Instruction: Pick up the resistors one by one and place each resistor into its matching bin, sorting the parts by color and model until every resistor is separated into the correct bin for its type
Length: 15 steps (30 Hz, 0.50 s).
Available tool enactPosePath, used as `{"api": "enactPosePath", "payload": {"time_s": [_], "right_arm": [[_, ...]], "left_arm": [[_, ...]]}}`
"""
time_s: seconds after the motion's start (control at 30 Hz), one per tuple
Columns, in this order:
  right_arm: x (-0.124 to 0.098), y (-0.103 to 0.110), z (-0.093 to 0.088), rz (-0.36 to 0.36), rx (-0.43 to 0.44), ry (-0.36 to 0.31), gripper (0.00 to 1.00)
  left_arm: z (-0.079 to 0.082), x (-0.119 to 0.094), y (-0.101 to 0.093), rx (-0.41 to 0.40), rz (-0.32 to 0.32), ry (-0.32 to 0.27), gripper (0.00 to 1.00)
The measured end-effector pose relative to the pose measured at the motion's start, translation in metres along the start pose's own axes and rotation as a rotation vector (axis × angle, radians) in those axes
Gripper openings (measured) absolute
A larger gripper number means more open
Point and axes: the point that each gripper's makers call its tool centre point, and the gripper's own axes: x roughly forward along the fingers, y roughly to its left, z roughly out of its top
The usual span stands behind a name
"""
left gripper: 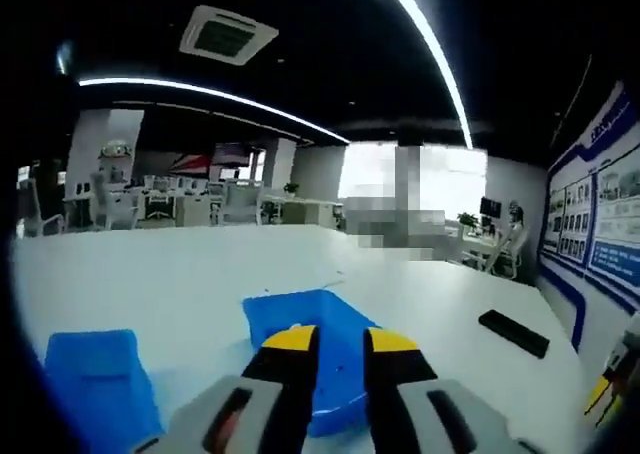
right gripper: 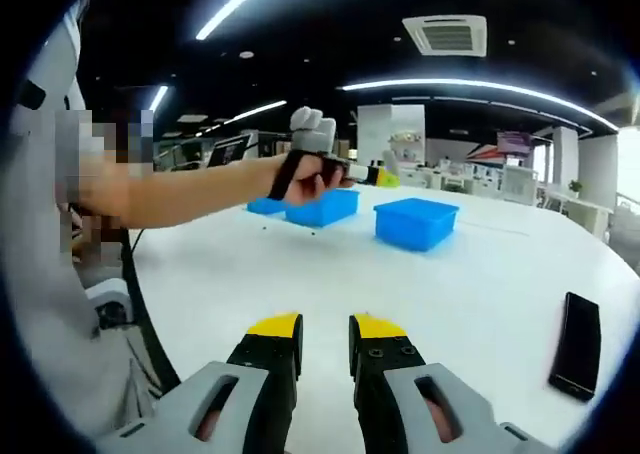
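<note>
ok so in the left gripper view the left gripper [left gripper: 341,340] hangs over a blue bin [left gripper: 310,319] at 6 o'clock, fingers spread a little with nothing between them, and a second blue bin [left gripper: 95,374] sits at 8 o'clock on the white tabletop [left gripper: 200,274]. A black phone [left gripper: 513,333] lies off at 3 o'clock. In the right gripper view the right gripper [right gripper: 325,326] hovers above bare tabletop, fingers also slightly apart and empty. Up around 12 o'clock a person's hand [right gripper: 310,174] holds the other gripper out over the bins there, the nearest one [right gripper: 416,221] at 1 o'clock. Can't make out any resistors, too small to tell
</note>
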Motion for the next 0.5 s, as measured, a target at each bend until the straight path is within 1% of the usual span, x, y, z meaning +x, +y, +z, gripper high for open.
{"api": "enactPosePath", "payload": {"time_s": [0.1,0.13,0.17,0.23,0.27,0.3,0.33,0.37,0.4,0.43,0.47,0.5], "right_arm": [[0.003,0.004,0.0,0.016,-0.005,-0.002,0.21],[0.005,0.004,0.0,0.022,-0.003,-0.003,0.21],[0.007,0.005,-0.001,0.028,-0.003,-0.002,0.21],[0.011,0.006,-0.003,0.037,-0.002,0.002,0.21],[0.014,0.007,-0.003,0.045,-0.002,0.004,0.21],[0.015,0.008,-0.002,0.052,-0.003,0.004,0.21],[0.016,0.009,-0.002,0.056,-0.005,0.003,0.21],[0.017,0.01,-0.001,0.062,-0.01,0.001,0.21],[0.017,0.011,0.0,0.069,-0.017,-0.001,0.21],[0.018,0.012,0.001,0.073,-0.021,-0.002,0.21],[0.018,0.013,0.001,0.075,-0.022,-0.003,0.21],[0.018,0.013,0.001,0.077,-0.022,-0.004,0.21]], "left_arm": [[0.011,-0.01,-0.003,0.053,-0.006,-0.016,0.2],[0.016,-0.015,-0.003,0.086,-0.011,-0.027,0.2],[0.02,-0.02,0.0,0.114,-0.003,-0.028,0.2],[0.024,-0.03,0.004,0.173,0.006,-0.023,0.2],[0.026,-0.039,0.006,0.211,-0.002,-0.005,0.19],[0.025,-0.045,0.008,0.223,-0.005,0.007,0.19],[0.023,-0.048,0.009,0.231,-0.01,0.023,0.19],[0.019,-0.054,0.011,0.248,-0.019,0.053,0.19],[0.014,-0.063,0.013,0.268,-0.016,0.084,0.19],[0.006,-0.07,0.014,0.271,-0.007,0.119,0.19],[-0.001,-0.075,0.013,0.256,-0.001,0.151,0.18],[-0.017,-0.087,0.014,0.181,0.039,0.226,0.17]]}}
